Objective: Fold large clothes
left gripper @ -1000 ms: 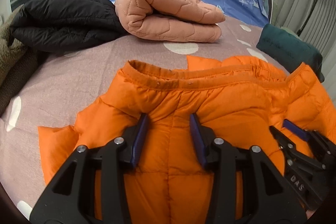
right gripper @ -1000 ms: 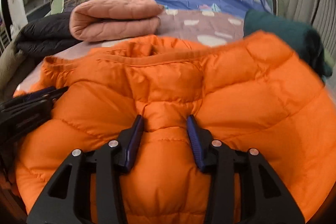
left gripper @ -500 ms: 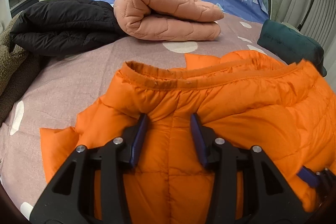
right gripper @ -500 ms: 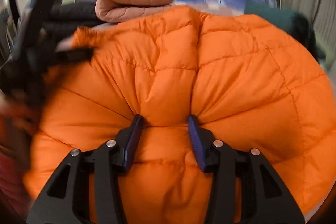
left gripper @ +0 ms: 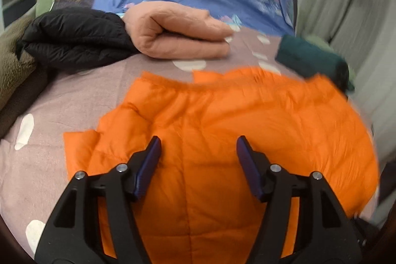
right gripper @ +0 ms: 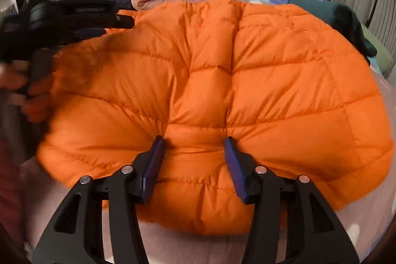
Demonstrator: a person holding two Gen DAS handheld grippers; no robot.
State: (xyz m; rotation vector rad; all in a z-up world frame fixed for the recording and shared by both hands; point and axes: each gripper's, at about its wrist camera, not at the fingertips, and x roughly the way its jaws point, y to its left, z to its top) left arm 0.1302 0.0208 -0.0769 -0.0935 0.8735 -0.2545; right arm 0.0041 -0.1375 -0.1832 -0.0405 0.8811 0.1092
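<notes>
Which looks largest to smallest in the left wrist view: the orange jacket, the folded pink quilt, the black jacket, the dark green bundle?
1. Orange jacket, though it lies nearest the camera.
2-3. Black jacket and pink quilt: too alike to rank.
4. Dark green bundle, partly hidden.

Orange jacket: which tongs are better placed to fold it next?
Probably the right tongs: though opening, they have a bunched ridge of the orange jacket between them. The left tongs, also opening, hover above flat fabric.
</notes>
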